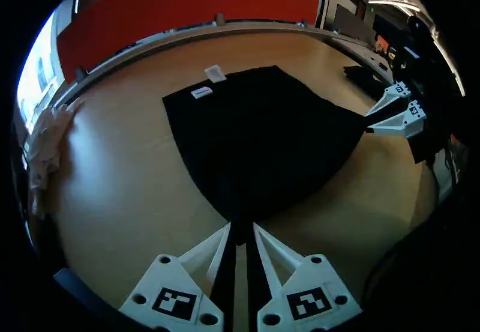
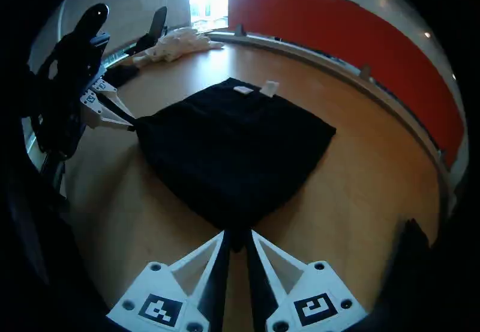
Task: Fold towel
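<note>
The left gripper (image 1: 242, 235) and right gripper (image 2: 238, 241) each have fingers pinched narrow on 2 adjacent corners of the black towel (image 1: 258, 140), which spreads straight ahead across the counter (image 1: 120, 182).

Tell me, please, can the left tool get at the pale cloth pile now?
Probably not yet: the left tool grips a corner of the towel, though bare table lies between it and the cloth pile.

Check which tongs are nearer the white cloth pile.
Left. The left tongs grip the black towel at the corner toward the white cloth pile; the right tongs grip another corner, farther from it.
</note>
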Available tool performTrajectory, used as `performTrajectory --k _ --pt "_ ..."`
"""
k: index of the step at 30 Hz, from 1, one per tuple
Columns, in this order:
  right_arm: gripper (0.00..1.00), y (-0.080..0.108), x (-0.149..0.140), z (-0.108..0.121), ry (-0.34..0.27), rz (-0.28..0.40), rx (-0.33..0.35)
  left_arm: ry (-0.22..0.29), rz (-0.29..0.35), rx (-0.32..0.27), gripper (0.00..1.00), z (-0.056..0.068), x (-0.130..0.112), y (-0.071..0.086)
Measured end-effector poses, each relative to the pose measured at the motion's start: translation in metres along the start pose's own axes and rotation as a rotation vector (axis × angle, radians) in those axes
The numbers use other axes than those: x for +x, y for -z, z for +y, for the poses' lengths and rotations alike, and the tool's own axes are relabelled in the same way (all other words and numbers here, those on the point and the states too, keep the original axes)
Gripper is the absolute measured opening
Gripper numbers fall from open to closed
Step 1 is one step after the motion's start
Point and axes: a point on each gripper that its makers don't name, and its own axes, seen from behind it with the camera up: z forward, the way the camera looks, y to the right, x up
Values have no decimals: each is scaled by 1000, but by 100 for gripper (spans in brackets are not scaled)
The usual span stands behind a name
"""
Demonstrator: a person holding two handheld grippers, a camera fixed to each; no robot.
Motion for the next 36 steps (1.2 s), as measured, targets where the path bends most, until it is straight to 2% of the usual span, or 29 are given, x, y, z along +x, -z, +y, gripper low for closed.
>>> performTrajectory --k 9,18,26,36 --pt "17 23 29 1 20 41 -21 14 35 15 10 0 21 27" --pt "17 48 51 -1 34 65 -33 38 41 28 10 2 36 53" --pt "17 71 63 -3 51 75 -41 41 48 26 10 7 48 69" --pt "17 92 76 -4 41 93 -44 35 65 21 10 8 65 87"
